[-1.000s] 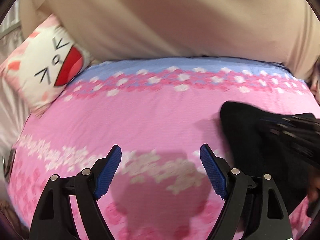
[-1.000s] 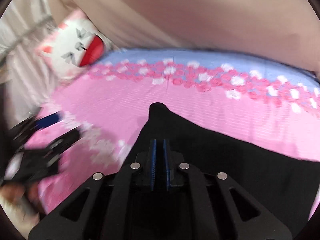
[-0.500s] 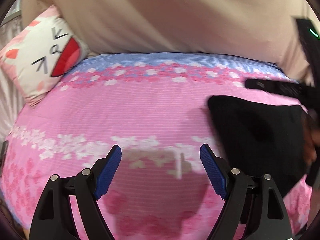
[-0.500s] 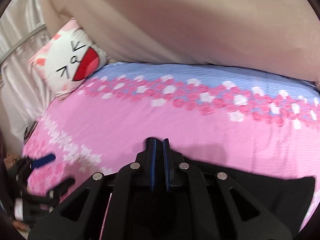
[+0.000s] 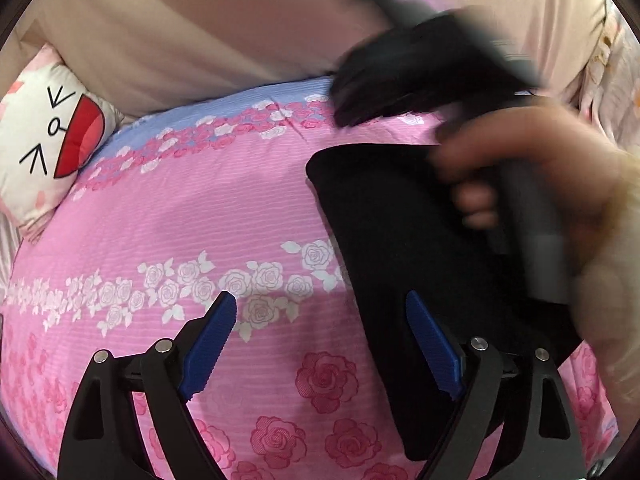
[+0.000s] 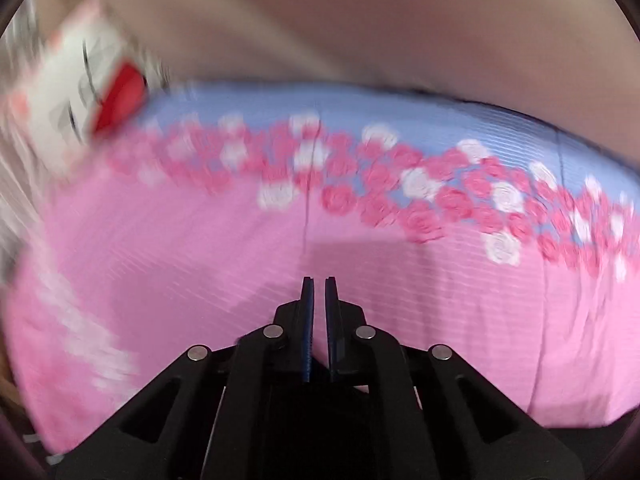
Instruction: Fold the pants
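Two claws, two jobs: my left gripper (image 5: pixel 320 350) hangs wide open and empty over the pink bedspread (image 5: pixel 192 208), its right finger beside the black pants (image 5: pixel 400 240), while my right gripper (image 6: pixel 319 330) is nearly closed; whether it pinches cloth, I cannot tell.

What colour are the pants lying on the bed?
Plain black pants, no visible pattern, on the pink rose-print bedsheet. Clearest in the left wrist view.

A pink rose-print bedsheet (image 5: pixel 224 208) covers the bed, with a cartoon-face pillow (image 5: pixel 44 136) at its far-left corner.
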Available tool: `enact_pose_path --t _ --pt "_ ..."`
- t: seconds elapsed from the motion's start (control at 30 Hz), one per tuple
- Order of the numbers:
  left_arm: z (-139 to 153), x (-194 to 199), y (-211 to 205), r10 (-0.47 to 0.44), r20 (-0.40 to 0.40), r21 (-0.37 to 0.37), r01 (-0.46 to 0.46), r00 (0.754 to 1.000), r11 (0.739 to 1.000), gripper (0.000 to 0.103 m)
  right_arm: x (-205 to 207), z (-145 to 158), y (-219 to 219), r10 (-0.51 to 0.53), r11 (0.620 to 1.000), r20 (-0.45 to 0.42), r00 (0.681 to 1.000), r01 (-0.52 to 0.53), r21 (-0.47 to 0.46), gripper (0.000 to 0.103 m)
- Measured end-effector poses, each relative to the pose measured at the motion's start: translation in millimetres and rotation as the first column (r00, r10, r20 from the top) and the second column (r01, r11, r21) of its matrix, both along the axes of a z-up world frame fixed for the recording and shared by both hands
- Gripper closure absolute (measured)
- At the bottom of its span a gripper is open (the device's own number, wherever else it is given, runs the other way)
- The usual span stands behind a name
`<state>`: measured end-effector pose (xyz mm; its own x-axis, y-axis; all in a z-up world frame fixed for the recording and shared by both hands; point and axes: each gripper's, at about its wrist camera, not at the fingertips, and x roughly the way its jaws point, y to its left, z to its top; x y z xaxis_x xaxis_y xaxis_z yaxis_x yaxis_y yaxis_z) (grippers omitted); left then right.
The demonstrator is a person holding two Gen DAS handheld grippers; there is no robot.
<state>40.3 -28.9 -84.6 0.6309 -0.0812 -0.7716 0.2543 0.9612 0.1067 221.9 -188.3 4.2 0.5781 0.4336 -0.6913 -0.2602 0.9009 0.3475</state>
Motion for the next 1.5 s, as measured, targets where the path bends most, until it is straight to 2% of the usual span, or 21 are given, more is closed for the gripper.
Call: enact_pose_path --t 0.1,0.17,0.27,0.3,0.33,0.37,0.43,0.47,0.5,0.6,0.67,0.73,0.9,1.0,1.07,1.17,1.2,1.23,1.27,1.37,1.5 --pt "17.0 1.4 5.5 0.013 0.011 -0.043 -0.013 1.000 0.999 0.019 -65.8 27.3 -56.7 -0.068 0.998 0.091 0.993 0.066 0.024 0.097" --pt "27.1 5.1 -0.3 0.005 0.025 -0.064 -0.003 1.000 0.998 0.019 -103.1 26.3 -93.9 -0.110 0.993 0.073 0.991 0.107 0.051 0.096" --pt "33.6 10.4 -26.1 -0.041 0.038 -0.087 0.045 0.998 0.995 0.019 -148.1 2.2 -133.8 -0.110 0.990 -0.005 0.994 0.110 0.085 0.096" --pt "29.9 13.8 -38.8 -0.051 0.034 -0.068 0.054 0.998 0.996 0.019 -163.6 -12.7 -144.6 -0.142 0.990 -0.024 0.990 0.143 0.019 0.096" --pt "24.6 16.3 -47.9 -0.059 0.030 -0.046 0.061 0.998 0.997 0.019 -175.8 -25.1 -151.0 -0.187 0.981 -0.027 0.982 0.185 -0.062 0.103" --pt "18.9 18.0 -56.0 -0.062 0.024 -0.021 0.062 0.998 0.998 0.019 -187.7 -36.2 -162.7 -0.205 0.976 -0.013 0.979 0.204 -0.076 0.103" --pt "3.2 22.0 -68.2 -0.053 0.005 0.039 0.053 0.999 0.998 0.019 -213.2 -53.8 -198.7 -0.227 0.966 -0.027 0.974 0.228 0.122 0.103" --pt "-3.4 21.2 -71.2 -0.051 -0.006 0.046 0.051 0.999 0.998 0.018 -220.8 -56.5 -210.8 -0.233 0.953 -0.043 0.972 0.237 0.188 0.103" --pt "-8.8 20.9 -71.9 -0.037 -0.015 0.044 0.038 0.999 0.998 0.016 -231.6 -53.2 -223.3 -0.266 0.941 -0.039 0.963 0.268 0.206 0.103" --pt "-10.3 18.4 -66.8 -0.003 -0.005 0.043 0.003 1.000 0.999 0.010 -251.8 -43.5 -249.9 -0.361 0.917 -0.020 0.932 0.358 0.175 0.098" --pt "-11.3 19.9 -62.9 0.009 -0.018 0.025 -0.008 1.000 1.000 0.010 -255.4 -43.1 -265.3 -0.379 0.907 -0.019 0.925 0.375 0.191 0.097" --pt "-12.9 21.5 -61.1 0.021 -0.028 0.013 -0.021 0.999 1.000 0.009 -244.4 -45.3 -268.4 -0.341 0.929 -0.021 0.940 0.340 0.150 0.097" --pt "-13.7 22.4 -65.3 0.038 -0.022 0.055 -0.037 0.999 0.998 0.005 -203.6 -57.9 -243.1 -0.106 0.986 -0.027 0.994 0.109 0.129 0.096" --pt "-11.9 22.4 -70.7 0.044 -0.017 0.106 -0.042 0.999 0.994 0.005 -190.2 -60.5 -232.2 -0.021 0.994 -0.019 1.000 0.023 0.108 0.096" --pt "-10.8 22.6 -73.3 0.048 -0.020 0.127 -0.045 0.999 0.991 0.005 -190.7 -57.2 -234.6 0.011 0.990 -0.004 1.000 -0.010 0.140 0.096" --pt "-6.9 22.1 -79.4 0.064 -0.017 0.163 -0.061 0.998 0.985 0.005 -190.8 -55.4 -247.1 0.087 0.953 0.015 0.996 -0.087 0.289 0.095" --pt "-3.8 20.9 -82.7 0.067 -0.008 0.176 -0.065 0.998 0.982 0.005 -189.9 -57.5 -248.8 0.105 0.946 0.014 0.994 -0.104 0.308 0.080" --pt "-1.5 19.6 -84.5 0.070 -0.002 0.182 -0.068 0.998 0.981 0.006 -189.7 -58.3 -248.1 0.102 0.953 0.010 0.995 -0.100 0.286 0.053" --pt "1.4 18.8 -87.0 0.072 0.004 0.183 -0.072 0.997 0.980 0.006 -189.4 -60.0 -246.2 0.100 0.962 0.007 0.995 -0.098 0.255 0.042" --pt "7.4 19.0 -94.2 0.067 0.011 0.170 -0.068 0.998 0.983 0.006 -186.9 -67.1 -241.2 0.172 0.945 -0.003 0.985 -0.164 0.284 0.041" --pt "-3.9 28.1 -103.9 0.072 -0.011 0.225 -0.067 0.997 0.972 0.006 -176.4 -71.8 -234.6 0.191 0.931 -0.021 0.981 -0.174 0.320 0.041"
